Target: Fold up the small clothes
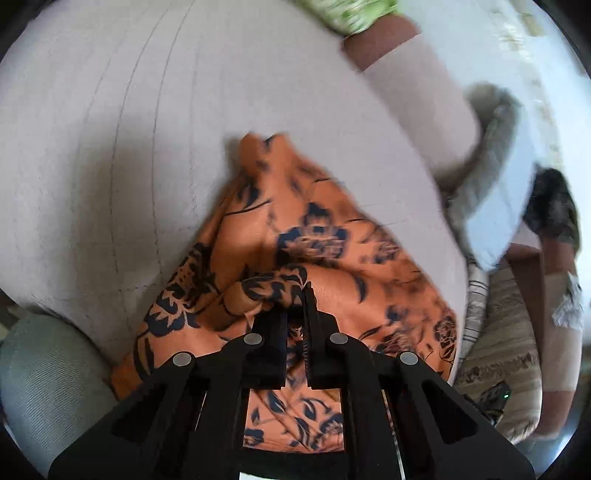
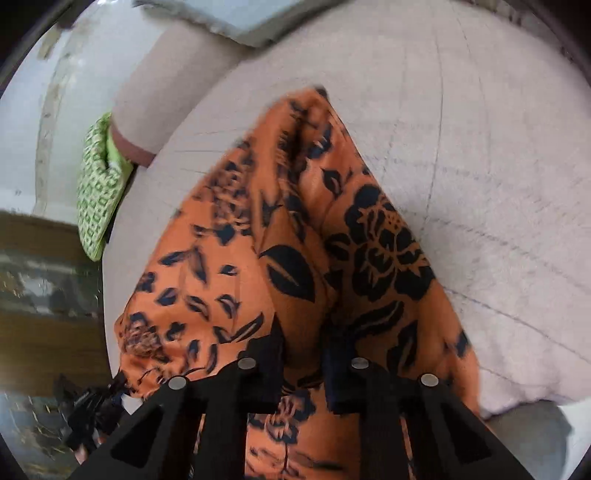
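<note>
Your left gripper (image 1: 295,306) is sitting nearest the lens in the left wrist view, its black fingers drawn close together and pinching a raised ridge of the orange floral garment (image 1: 306,236); the fabric is bunching up between the tips. That garment, orange with a dark navy flower and leaf print, is lying crumpled on the pale quilted sofa cushion (image 1: 122,155) and tapering to a point away from you. Your right gripper (image 2: 304,343) is showing in the right wrist view with its fingers set slightly wider, and a thick fold of the same garment (image 2: 295,240) is filling the gap between them, so it is clamping cloth too. You are holding both tools on the near edge of the garment, with the rest of it trailing across the cushion (image 2: 480,147). Beside the cushion, a green patterned cloth (image 2: 99,195) is hanging at the edge in the right wrist view, and it is appearing again at the top of the left wrist view (image 1: 351,14). A white pillow with a grey fringe (image 1: 498,177) is leaning against the sofa back to the right in the left wrist view. Both frames are blurring somewhat, so finer detail of the grip is not resolving.
</note>
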### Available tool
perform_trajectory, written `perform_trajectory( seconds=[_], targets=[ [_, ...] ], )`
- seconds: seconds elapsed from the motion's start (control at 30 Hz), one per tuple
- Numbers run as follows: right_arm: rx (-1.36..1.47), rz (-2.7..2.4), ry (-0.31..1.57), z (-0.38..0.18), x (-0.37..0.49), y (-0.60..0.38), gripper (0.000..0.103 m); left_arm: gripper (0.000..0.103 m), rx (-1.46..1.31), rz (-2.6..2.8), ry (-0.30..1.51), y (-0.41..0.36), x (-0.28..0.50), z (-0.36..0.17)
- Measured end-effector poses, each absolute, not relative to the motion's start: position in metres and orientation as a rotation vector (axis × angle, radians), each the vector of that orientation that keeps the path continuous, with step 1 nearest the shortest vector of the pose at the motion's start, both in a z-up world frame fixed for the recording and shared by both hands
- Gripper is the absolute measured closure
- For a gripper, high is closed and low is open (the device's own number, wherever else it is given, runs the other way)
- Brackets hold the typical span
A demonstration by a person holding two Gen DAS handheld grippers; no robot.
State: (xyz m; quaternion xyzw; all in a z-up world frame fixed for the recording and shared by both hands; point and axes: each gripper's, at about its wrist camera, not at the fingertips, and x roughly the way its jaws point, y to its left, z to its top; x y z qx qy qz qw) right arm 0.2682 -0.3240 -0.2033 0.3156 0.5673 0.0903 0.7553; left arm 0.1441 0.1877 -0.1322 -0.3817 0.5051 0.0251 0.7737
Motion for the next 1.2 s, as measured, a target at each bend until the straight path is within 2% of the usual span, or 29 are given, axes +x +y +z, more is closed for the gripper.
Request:
perform_trajectory(
  seconds=[0.1, 0.2, 0.37, 0.47, 0.7, 0.83, 0.97, 1.2],
  targets=[
    [0.652, 0.214, 1.171, -0.164, 0.240, -0.333, 0.088, 0.098, -0.769, -0.007, 1.064, 0.186, 0.117, -0.111],
    [0.584, 0.200, 1.147, -0.144, 0.209, -0.337, 0.088, 0.098, -0.710, 0.009, 1.131, 0.180, 0.099, -0.121],
    [0.515, 0.158, 1.279, -0.188, 0.195, -0.325, 0.088, 0.098, -0.614, 0.068, 1.293, 0.164, 0.090, -0.171],
    [0.518, 0.132, 1.287, -0.195, 0.202, -0.322, 0.088, 0.098, -0.522, 0.055, 1.243, 0.154, 0.085, -0.153],
    [0.398, 0.133, 1.236, -0.156, 0.190, -0.311, 0.088, 0.098, -0.420, 0.075, 1.231, 0.153, 0.076, -0.147],
    [0.377, 0.090, 1.297, -0.183, 0.201, -0.306, 0.088, 0.098, -0.406, 0.089, 1.303, 0.151, 0.090, -0.167],
    [0.424, 0.088, 1.319, -0.192, 0.203, -0.311, 0.088, 0.098, -0.349, 0.067, 1.238, 0.150, 0.085, -0.146],
    [0.424, 0.083, 1.365, -0.207, 0.212, -0.309, 0.086, 0.096, -0.392, 0.036, 1.288, 0.152, 0.088, -0.146]
  ],
)
